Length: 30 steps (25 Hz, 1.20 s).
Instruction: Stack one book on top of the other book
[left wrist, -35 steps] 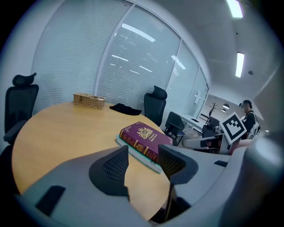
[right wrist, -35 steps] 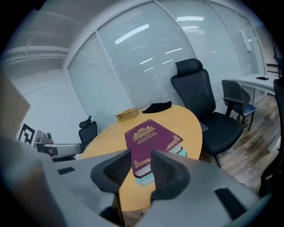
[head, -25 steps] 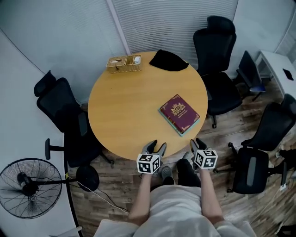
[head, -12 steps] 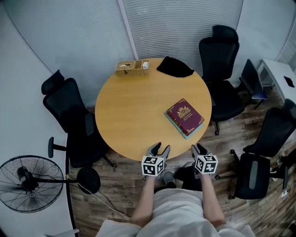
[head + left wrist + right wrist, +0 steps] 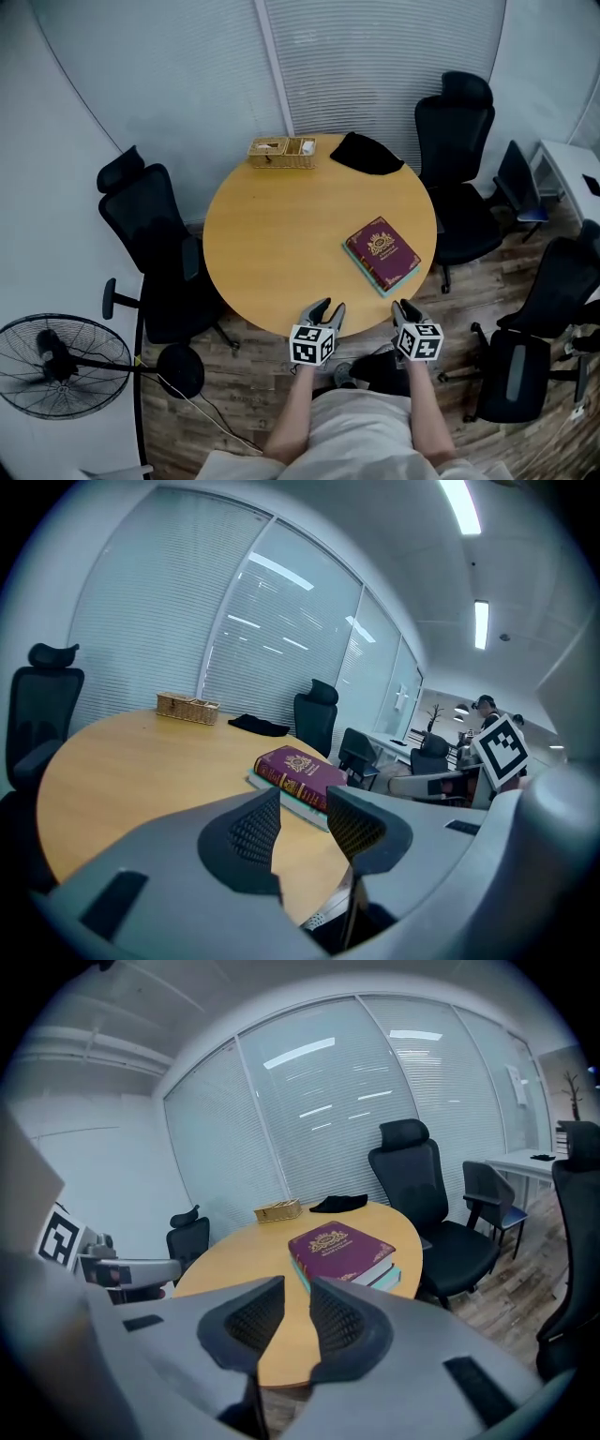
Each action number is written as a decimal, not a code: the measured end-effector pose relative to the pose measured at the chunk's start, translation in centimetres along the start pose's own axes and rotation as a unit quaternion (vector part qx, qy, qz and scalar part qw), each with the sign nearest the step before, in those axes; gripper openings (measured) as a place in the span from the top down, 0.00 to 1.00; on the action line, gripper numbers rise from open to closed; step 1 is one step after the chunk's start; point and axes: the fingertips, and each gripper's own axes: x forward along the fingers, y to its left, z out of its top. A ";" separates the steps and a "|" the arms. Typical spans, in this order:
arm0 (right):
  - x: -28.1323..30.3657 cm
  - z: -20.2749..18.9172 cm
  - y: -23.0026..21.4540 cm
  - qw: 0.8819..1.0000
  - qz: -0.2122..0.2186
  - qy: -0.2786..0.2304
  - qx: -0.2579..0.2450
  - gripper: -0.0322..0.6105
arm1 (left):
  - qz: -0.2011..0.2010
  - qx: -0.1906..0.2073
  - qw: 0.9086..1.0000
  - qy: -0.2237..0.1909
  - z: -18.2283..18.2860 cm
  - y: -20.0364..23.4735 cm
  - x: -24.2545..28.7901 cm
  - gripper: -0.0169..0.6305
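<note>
A maroon book (image 5: 384, 251) lies on top of a teal book (image 5: 377, 277) at the right side of the round wooden table (image 5: 281, 244). Both grippers hover at the table's near edge, short of the books. My left gripper (image 5: 323, 310) is open, with the maroon book (image 5: 300, 769) ahead beyond its fingers (image 5: 255, 829); its jaws have just been closing on nothing. My right gripper (image 5: 405, 309) shows a narrow gap and is also empty, its jaws closing too. In its view the maroon book (image 5: 339, 1245) rests on the teal book (image 5: 398, 1277).
A wicker box (image 5: 281, 151) and a black cloth (image 5: 367, 154) sit at the table's far edge. Black office chairs (image 5: 155, 244) (image 5: 459, 169) ring the table. A floor fan (image 5: 56, 352) stands at the lower left. The person's legs are below the near edge.
The head view has drifted, so the table and books sit lower and further right in the picture. Both grippers stay at the near edge, the left one's jaws narrower.
</note>
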 end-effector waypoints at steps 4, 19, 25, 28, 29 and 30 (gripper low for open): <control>0.6 0.3 0.0 1.000 -0.002 -0.003 0.000 0.88 | 0.013 -0.005 1.000 -0.008 0.3 0.9 -0.4 0.82; -0.1 0.7 -0.5 1.000 0.005 -0.019 0.017 0.92 | -0.020 -0.001 1.000 -0.003 1.4 -0.5 0.6 0.93; -0.4 -0.1 -0.9 1.000 -0.003 -0.016 0.025 0.92 | -0.023 0.003 1.000 0.004 0.9 -0.8 0.8 0.93; -0.4 -0.3 -1.1 1.000 -0.006 -0.015 0.027 0.92 | -0.024 0.003 1.000 0.003 1.0 -0.8 0.8 0.93; -0.3 -0.3 -1.1 1.000 -0.006 -0.014 0.027 0.92 | -0.024 0.002 1.000 0.002 0.9 -0.7 0.8 0.93; -0.3 -0.3 -1.2 1.000 -0.007 -0.014 0.027 0.92 | -0.023 0.001 1.000 0.003 0.9 -0.6 0.8 0.93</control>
